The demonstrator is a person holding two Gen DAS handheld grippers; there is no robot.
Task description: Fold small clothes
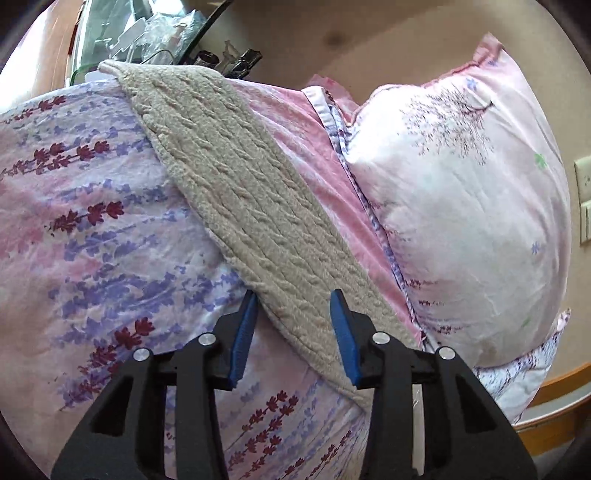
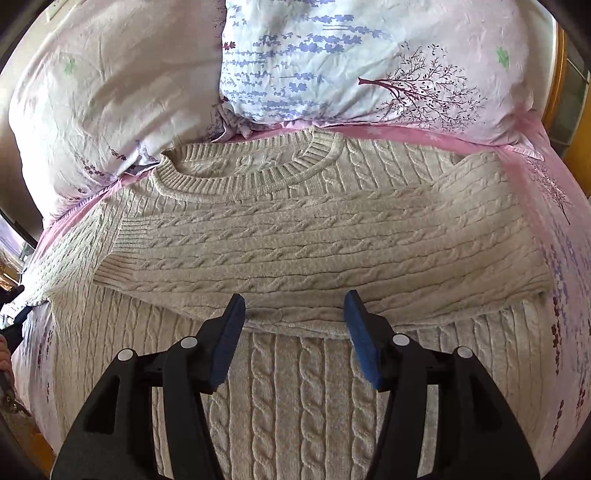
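Note:
A beige cable-knit sweater [image 2: 295, 236] lies flat on a floral bed cover, neck toward the pillows. One sleeve [image 2: 314, 254] is folded across its chest. My right gripper [image 2: 295, 306] is open, hovering just over the lower edge of that folded sleeve, holding nothing. In the left wrist view the other sleeve [image 1: 251, 206] stretches out straight across the bed cover [image 1: 92, 221]. My left gripper [image 1: 293, 306] is open, its jaws straddling the near part of this sleeve without closing on it.
Two pink floral pillows [image 2: 332, 62] lie beyond the sweater's neck; one shows in the left wrist view [image 1: 461, 229]. A cluttered glass table [image 1: 155, 33] stands past the bed's far end. A wooden bed frame edge [image 1: 554, 402] is at the lower right.

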